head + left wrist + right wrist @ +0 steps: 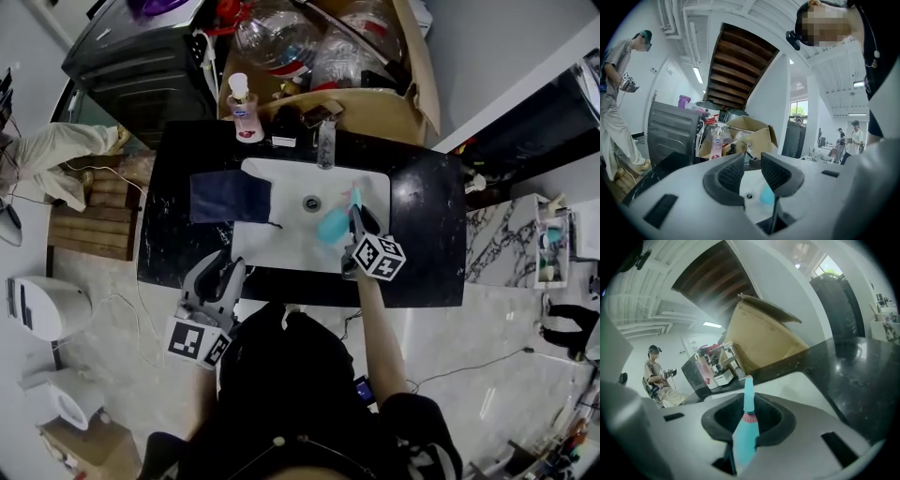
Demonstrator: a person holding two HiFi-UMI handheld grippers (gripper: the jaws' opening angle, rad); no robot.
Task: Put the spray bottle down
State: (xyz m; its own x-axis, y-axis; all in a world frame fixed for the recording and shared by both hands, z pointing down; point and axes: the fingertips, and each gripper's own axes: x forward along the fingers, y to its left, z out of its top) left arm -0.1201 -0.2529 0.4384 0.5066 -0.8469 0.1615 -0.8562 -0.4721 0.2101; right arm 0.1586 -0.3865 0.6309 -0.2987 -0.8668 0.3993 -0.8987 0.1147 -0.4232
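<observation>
The teal spray bottle [332, 226] hangs over the white sink basin [272, 239], right of the drain [311, 202]. My right gripper [355, 221] is shut on it. In the right gripper view the bottle [744, 432] stands between the dark pads with its thin nozzle pointing up past the gripper [747, 425]. My left gripper [223, 274] hovers at the counter's front edge, left of the basin, open and empty. In the left gripper view the gripper [752, 174] frames the basin, and the teal bottle [767, 195] shows far beyond its jaws.
A dark blue cloth [230, 195] lies over the sink's left rim. A faucet [326, 141], a soap pump bottle [244, 108] and an open cardboard box [384, 98] of clutter stand behind the sink on the black counter [427, 234]. A person [52, 159] sits far left.
</observation>
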